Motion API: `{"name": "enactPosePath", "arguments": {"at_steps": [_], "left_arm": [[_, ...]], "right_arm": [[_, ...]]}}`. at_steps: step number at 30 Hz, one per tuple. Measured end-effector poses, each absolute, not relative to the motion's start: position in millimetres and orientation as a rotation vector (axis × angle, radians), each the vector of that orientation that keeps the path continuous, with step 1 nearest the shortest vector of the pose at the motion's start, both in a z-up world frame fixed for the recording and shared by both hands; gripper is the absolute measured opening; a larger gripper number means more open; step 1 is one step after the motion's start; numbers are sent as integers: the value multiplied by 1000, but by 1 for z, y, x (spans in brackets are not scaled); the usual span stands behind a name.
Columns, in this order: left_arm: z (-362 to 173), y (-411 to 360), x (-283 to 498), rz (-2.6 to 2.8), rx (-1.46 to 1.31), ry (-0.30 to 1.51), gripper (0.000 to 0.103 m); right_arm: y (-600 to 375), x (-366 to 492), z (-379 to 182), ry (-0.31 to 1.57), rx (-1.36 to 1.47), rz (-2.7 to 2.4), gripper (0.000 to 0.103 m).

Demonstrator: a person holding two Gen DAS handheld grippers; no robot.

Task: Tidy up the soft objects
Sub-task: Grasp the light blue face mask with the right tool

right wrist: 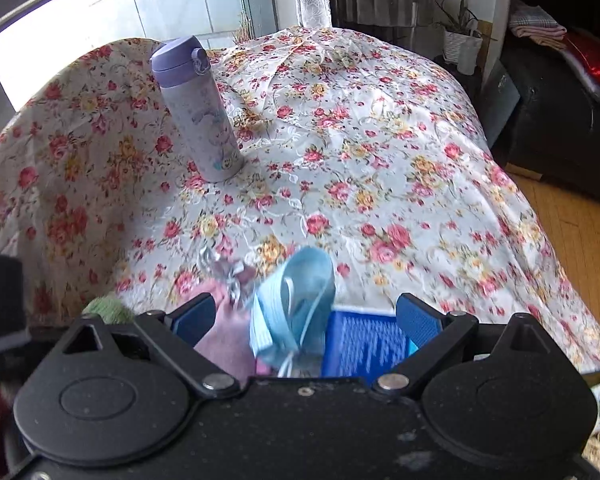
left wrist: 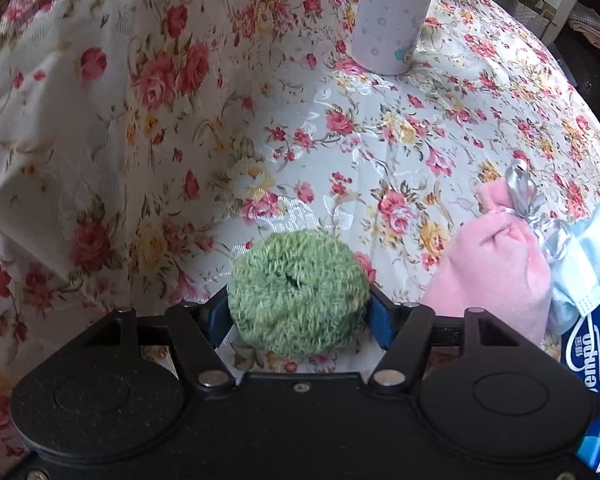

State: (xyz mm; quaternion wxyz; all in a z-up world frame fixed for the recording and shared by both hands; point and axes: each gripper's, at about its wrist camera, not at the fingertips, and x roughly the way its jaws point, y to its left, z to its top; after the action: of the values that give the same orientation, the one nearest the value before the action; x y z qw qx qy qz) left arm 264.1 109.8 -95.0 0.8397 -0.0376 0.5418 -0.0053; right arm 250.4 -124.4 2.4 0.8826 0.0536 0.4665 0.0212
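Step in hand: gathering the soft things into one group on the flowered cloth (left wrist: 400,168); I judge the sorting partly done, since three items already lie close together at the near right. Item one, green fluffy ball (left wrist: 300,292): sits between the blue pads of my left gripper (left wrist: 300,312), both pads touching its sides, so my left jaws are closed on it at a middling width; whether it is lifted clear of the cloth I cannot tell. Item two, pink pouch (left wrist: 496,276) with a silver ribbon (left wrist: 524,192) at its neck: lies just right of the ball, near but apart from it. Item three, light blue face mask (right wrist: 296,304): rests against the pouch's right side and over the blue tissue pack (right wrist: 364,344). My right gripper (right wrist: 306,320) stands with jaws wide, holding nothing; pouch, mask and tissue pack all lie in the gap between its pads, the pouch nearest the left pad, the pack nearest the right. That view is blurred, so contact with either pad is not clear. Not part of the lot: a lilac flask (right wrist: 196,108), upright, far left on the cloth, well apart. Next move, as I judge it: carry the ball right to the pouch and let go gently; its pile squashes easily and may cling to the pads.
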Motion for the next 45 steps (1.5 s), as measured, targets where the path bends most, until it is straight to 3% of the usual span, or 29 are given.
{"name": "enactPosePath", "arguments": {"at_steps": [7,10,13,18,21,33,34,35,38,39,41,45], "left_arm": [[-97,112,265,-18,-109,1142,69],[-97,113,266,-13,-116,1140,69],[-97,113,265,-4,-111,1131,61],[-96,116,264,-5,-139,1105,57],[-97,120,264,-1,-171,1101,57],[-98,118,264,12,-147,1096,57],[-98,117,264,14,-144,1098,57],[-97,117,263,13,-143,1098,57],[-98,117,264,19,-135,1102,57],[-98,117,264,20,-134,1104,57],[-98,117,264,19,-135,1103,57],[-98,117,264,17,-133,1102,58]], "right_arm": [[-114,273,-8,989,109,53,96],[-112,282,-18,1023,119,61,87],[-111,286,-27,1057,132,61,74],[-111,288,-34,1092,138,75,32],[-114,286,-29,1081,151,79,29],[-126,267,15,991,199,87,30],[-127,266,15,986,191,82,35],[-127,266,15,983,181,68,47],[-128,274,8,994,173,54,59],[-128,279,3,1012,189,64,73],[-129,290,-8,1046,241,72,87],[-138,310,-29,1075,308,22,88]]}}
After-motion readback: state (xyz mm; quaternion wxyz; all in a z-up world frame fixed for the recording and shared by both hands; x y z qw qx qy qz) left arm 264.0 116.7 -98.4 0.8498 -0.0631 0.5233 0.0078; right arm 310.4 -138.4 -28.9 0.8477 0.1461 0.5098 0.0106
